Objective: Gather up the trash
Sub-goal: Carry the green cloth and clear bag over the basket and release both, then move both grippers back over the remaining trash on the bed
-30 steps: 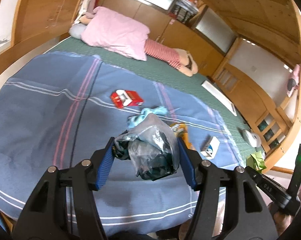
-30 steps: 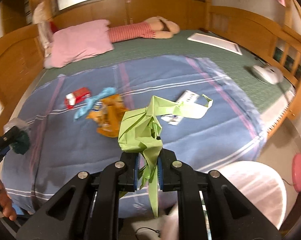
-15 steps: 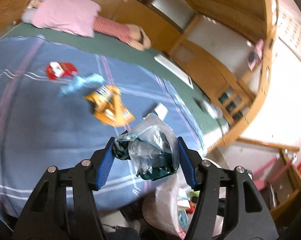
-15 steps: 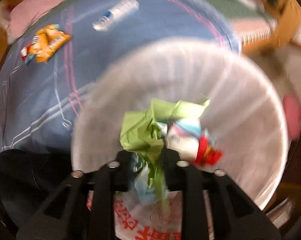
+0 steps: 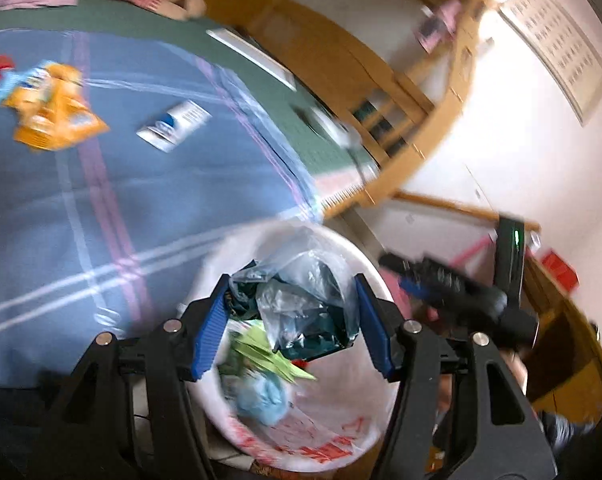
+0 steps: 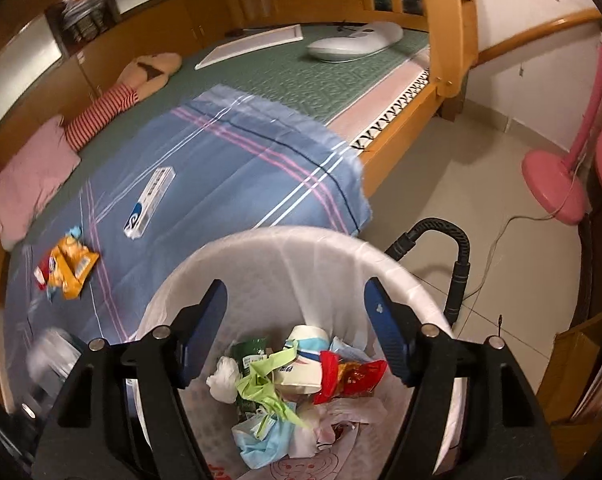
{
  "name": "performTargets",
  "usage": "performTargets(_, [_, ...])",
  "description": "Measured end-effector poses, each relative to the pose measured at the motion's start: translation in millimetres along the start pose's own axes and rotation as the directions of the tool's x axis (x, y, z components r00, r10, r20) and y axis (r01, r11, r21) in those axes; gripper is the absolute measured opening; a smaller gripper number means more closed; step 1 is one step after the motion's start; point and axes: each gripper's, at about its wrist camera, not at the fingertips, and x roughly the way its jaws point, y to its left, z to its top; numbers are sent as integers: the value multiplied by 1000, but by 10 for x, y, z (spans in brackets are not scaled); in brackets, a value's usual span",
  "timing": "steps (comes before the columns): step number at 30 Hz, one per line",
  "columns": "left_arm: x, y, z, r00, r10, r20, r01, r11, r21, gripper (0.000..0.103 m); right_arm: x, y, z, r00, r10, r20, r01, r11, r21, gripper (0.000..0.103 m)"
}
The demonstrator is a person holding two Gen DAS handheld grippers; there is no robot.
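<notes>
Crumpled clear plastic bag (image 5: 305, 304) clamped in left gripper (image 5: 289, 320) above white-lined trash bin (image 6: 381, 256); right gripper (image 6: 297, 320) spread, empty. Drop step; release judged next.

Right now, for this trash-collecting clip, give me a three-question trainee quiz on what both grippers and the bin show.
1. True or false: the right gripper is open.
2. What is the left gripper shut on? A) crumpled plastic bag B) orange snack wrapper C) green paper
3. Fill in: the green paper now lies in the ____.

Key: 1 true; 2 A; 3 trash bin.
</notes>
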Motion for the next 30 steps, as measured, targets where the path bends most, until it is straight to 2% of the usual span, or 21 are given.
performTargets(2, [158, -108, -68, 997, -32, -64, 35, 998, 46, 62, 34, -41, -6, 1000, 1, -8, -1, 1000, 8, 70])
performTargets(4, [331, -196, -150, 988, -51, -148, 64, 995, 79, 67, 87, -64, -13, 1000, 4, -21, -4, 1000, 18, 70])
performTargets(6, [405, -216, -192, 982, -35, -184, 52, 995, 90, 87, 106, -61, -17, 1000, 8, -27, -7, 1000, 25, 70])
performTargets(7, [404, -203, -193, 984, -22, -178, 38, 996, 84, 91, 116, -57, -9, 1000, 7, -28, -6, 1000, 26, 70])
performTargets(9, [353, -148, -170, 990, -7, -143, 16, 998, 59, 97, 151, -49, -13, 999, 8, -32, -7, 1000, 27, 70])
performTargets(13, [159, 8, -90, 998, 23, -55, -25, 999, -27, 97, 224, 64, -9, 999, 14, -49, -13, 1000, 24, 70])
performTargets(15, [-79, 55, -6, 998, 34, 45, -33, 999, -37, 97, 232, 197, -2, 998, 27, -49, -27, 1000, 7, 70])
performTargets(17, [-395, 91, 99, 985, 81, 151, -78, 997, -29, 97, 221, 339, -7, 998, 40, -41, -41, 999, -19, 70])
performTargets(18, [-624, 133, 167, 968, 120, 219, -117, 993, -26, 97, 216, 411, -13, 998, 44, -37, -45, 998, -33, 70])
performTargets(19, [-734, 165, 221, 956, 142, 257, -138, 990, -33, 98, 212, 503, -20, 998, 52, -35, -54, 997, -49, 70])
performTargets(20, [-933, 234, 266, 936, 177, 306, -167, 984, -57, 100, 212, 616, -28, 997, 68, -37, -70, 995, -65, 70])
performTargets(23, [-1311, 441, 365, 895, 264, 360, -226, 963, -144, 99, 208, 964, -50, 992, 117, -47, -121, 987, -106, 70])
performTargets(26, [-1692, 703, 415, 839, 396, 374, -324, 915, -242, 100, 199, 1369, -85, 982, 176, -63, -184, 970, -161, 70])
performTargets(27, [-1810, 774, 432, 816, 440, 375, -361, 895, -264, 100, 196, 1524, -96, 977, 200, -71, -210, 961, -179, 70])
performTargets(29, [-2021, 896, 534, 758, 534, 374, -445, 843, -303, 100, 209, 1810, -108, 968, 234, -94, -249, 944, -218, 70])
performTargets(30, [-2091, 944, 584, 737, 569, 363, -473, 819, -324, 100, 229, 1998, -123, 962, 252, -107, -271, 932, -241, 70])
